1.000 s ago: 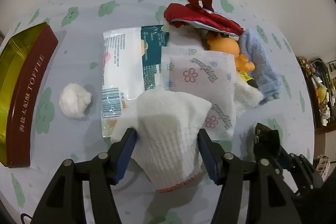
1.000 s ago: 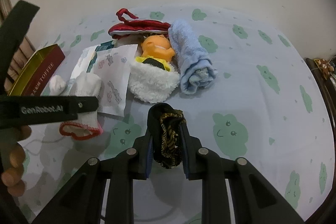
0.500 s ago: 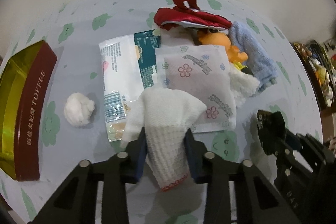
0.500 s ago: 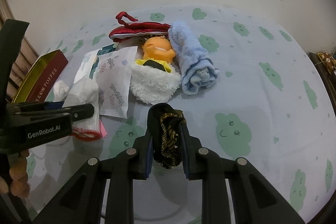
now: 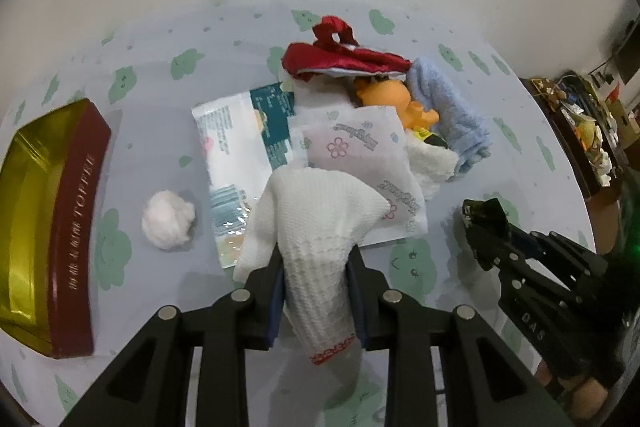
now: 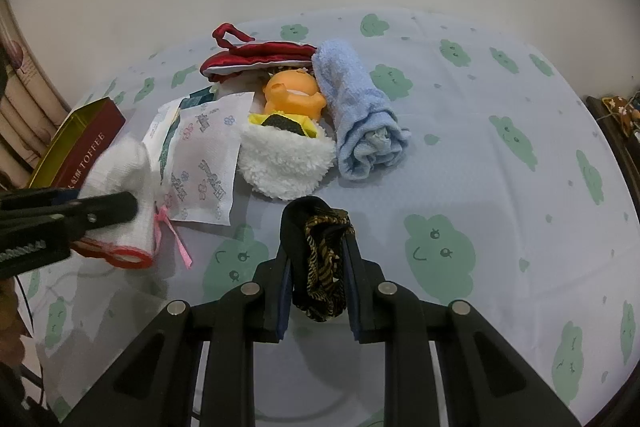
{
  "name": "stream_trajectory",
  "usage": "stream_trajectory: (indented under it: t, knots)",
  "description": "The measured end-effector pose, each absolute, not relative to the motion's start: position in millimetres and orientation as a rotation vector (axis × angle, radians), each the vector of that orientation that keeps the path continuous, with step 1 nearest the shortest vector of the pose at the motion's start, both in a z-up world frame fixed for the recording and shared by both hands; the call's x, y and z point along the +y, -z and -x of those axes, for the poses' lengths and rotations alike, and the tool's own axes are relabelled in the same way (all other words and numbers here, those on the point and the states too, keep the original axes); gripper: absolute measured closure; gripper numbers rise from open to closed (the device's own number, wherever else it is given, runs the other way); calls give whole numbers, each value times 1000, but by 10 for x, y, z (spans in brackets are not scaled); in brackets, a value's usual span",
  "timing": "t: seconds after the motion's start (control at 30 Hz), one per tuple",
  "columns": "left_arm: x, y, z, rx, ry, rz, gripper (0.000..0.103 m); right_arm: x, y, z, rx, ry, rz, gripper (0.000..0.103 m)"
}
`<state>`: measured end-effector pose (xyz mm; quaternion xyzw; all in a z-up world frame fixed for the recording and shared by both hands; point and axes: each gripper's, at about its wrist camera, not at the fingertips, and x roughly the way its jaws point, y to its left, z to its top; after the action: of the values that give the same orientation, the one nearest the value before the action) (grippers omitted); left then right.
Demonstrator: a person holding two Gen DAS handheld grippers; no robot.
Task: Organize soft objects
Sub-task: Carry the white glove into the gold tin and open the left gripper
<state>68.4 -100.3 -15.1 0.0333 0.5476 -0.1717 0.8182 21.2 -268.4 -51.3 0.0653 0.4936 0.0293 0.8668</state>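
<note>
My left gripper (image 5: 316, 259) is shut on a white knitted sock (image 5: 316, 211) with a red cuff and a pink ribbon, squeezing its lower half. The sock hangs just above the table, and its toe overlaps a flower-printed tissue packet (image 5: 360, 151). The right wrist view has the sock (image 6: 124, 167) at the left in that gripper (image 6: 100, 211). My right gripper (image 6: 316, 247) is shut on a bunched black-and-gold patterned cloth (image 6: 320, 255), and it shows at the right of the left wrist view (image 5: 484, 223).
A gold-and-red toffee tin (image 5: 52, 227) lies open at the left, with a cotton ball (image 5: 168, 213) beside it. Behind lie a wipes pack (image 5: 236, 143), red satin pouch (image 5: 340, 61), orange doll (image 6: 294, 97) in white fleece (image 6: 284, 163) and a rolled blue towel (image 6: 360, 115).
The left jaws went from open around the sock to shut on it, and the sock has lifted slightly off the table. The right gripper and its cloth have not moved.
</note>
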Motion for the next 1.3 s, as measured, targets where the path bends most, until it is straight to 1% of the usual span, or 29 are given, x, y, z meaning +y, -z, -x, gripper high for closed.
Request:
stream_trajectory:
  t: [0.33, 0.57, 0.77, 0.93, 1.03, 1.3]
  knots:
    - [-476, -135, -779, 1122, 284, -77, 75, -2694, 554, -223, 1045, -57, -142, 83]
    - [109, -241, -927, 1104, 154, -8, 75, -2691, 584, -219, 1051, -50, -139, 83]
    - [692, -334, -1035, 1078, 28, -5, 75, -2685, 595, -224, 1052, -40, -137, 82]
    - [1172, -265, -1090, 1094, -59, 15, 75, -2677, 591, -225, 1047, -32, -134, 82]
    - [1347, -172, -1108, 1109, -107, -18, 75, -2688, 594, -222, 1041, -37, -146, 82]
    - [1622, 100, -1152, 1163, -155, -35, 75, -2689, 603, -219, 1035, -28, -138, 82]
